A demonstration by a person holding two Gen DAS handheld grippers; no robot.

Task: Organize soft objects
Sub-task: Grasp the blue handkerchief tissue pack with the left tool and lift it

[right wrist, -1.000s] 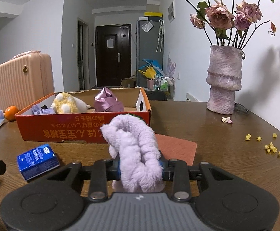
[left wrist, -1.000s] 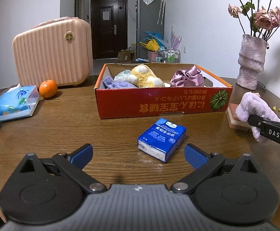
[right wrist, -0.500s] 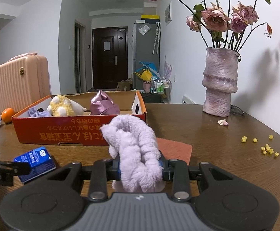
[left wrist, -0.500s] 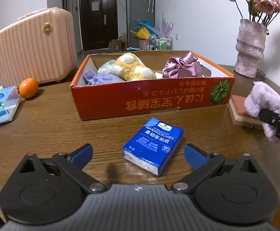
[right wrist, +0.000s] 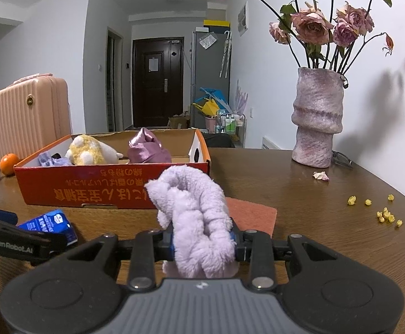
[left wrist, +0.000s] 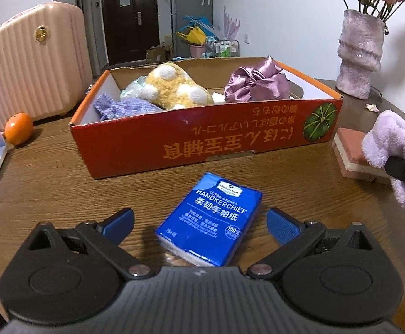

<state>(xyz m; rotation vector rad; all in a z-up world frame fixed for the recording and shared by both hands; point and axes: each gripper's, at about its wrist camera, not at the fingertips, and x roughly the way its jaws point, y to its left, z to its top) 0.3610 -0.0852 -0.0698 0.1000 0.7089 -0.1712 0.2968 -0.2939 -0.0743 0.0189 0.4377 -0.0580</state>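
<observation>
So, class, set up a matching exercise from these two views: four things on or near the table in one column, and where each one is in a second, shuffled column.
Things:
1. tissue pack
2. lilac plush
3. yellow plush
4. orange

Places:
A. inside the red box
B. clamped in the right tongs
C. on the table beside the pink suitcase
D. on the table between the open left tongs

Pairs: 1-D, 2-B, 3-A, 4-C
</observation>
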